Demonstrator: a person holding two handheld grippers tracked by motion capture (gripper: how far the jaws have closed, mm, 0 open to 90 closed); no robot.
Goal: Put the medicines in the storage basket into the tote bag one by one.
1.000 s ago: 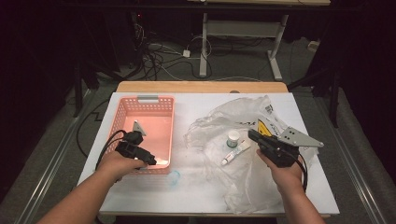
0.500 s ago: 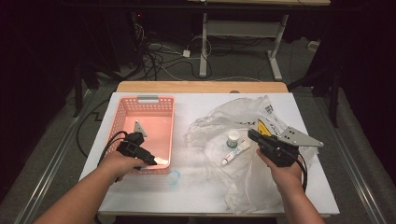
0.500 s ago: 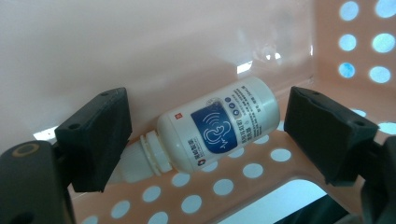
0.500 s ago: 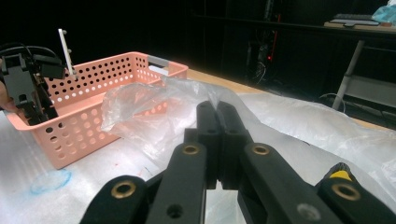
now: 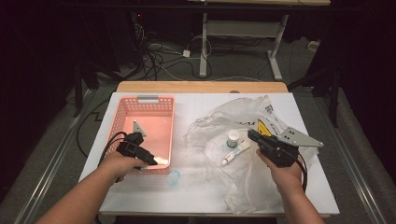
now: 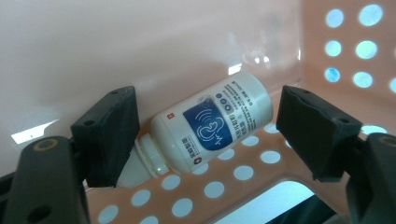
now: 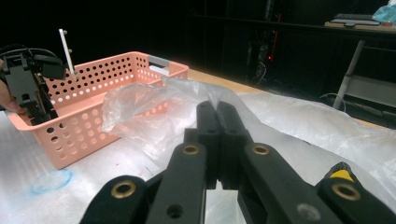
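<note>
L tool (image 6: 205, 135) jaws have just been closing round white bottle (image 6: 210, 130), lying tilted in pink basket (image 5: 122, 116) near corner; pads not yet pressing. Advice: centre on body, not neck, before squeezing. R tool (image 7: 218, 140) pressed together, hovering over plastic bag (image 5: 243, 182) beside basket.

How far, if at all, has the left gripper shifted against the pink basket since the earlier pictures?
No. The left gripper sits at the same near corner of the pink basket; its jaws have just been closing, the white bottle between them.

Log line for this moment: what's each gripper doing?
left gripper: open, jaws just closing around white plastic bottle in pink perforated basket | right gripper: shut, empty, over clear plastic bag
</note>
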